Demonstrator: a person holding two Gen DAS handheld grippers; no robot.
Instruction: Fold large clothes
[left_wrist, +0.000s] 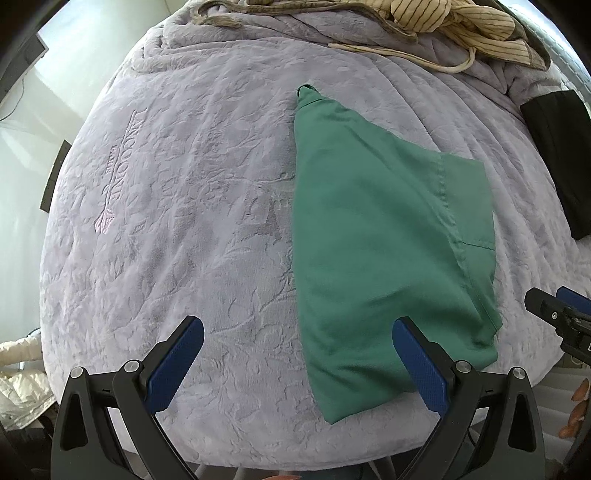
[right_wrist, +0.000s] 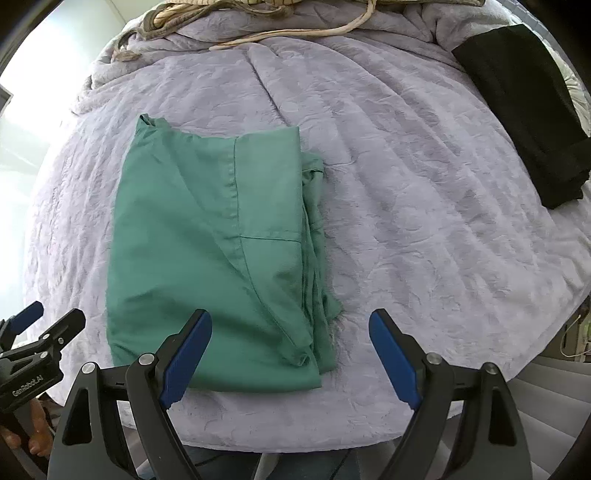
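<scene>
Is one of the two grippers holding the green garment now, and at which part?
Nothing is held. The left gripper and the right gripper are both open above the folded green garment, which lies free on the blanket.

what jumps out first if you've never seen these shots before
The folded green garment stands out most, lying flat on the pale purple blanket near its front edge. Both grippers hang open above it with nothing between their blue fingers: the left gripper over its left side, the right gripper over its right edge. A folded black cloth lies at the far right, and a striped cream garment is heaped at the far edge.
</scene>
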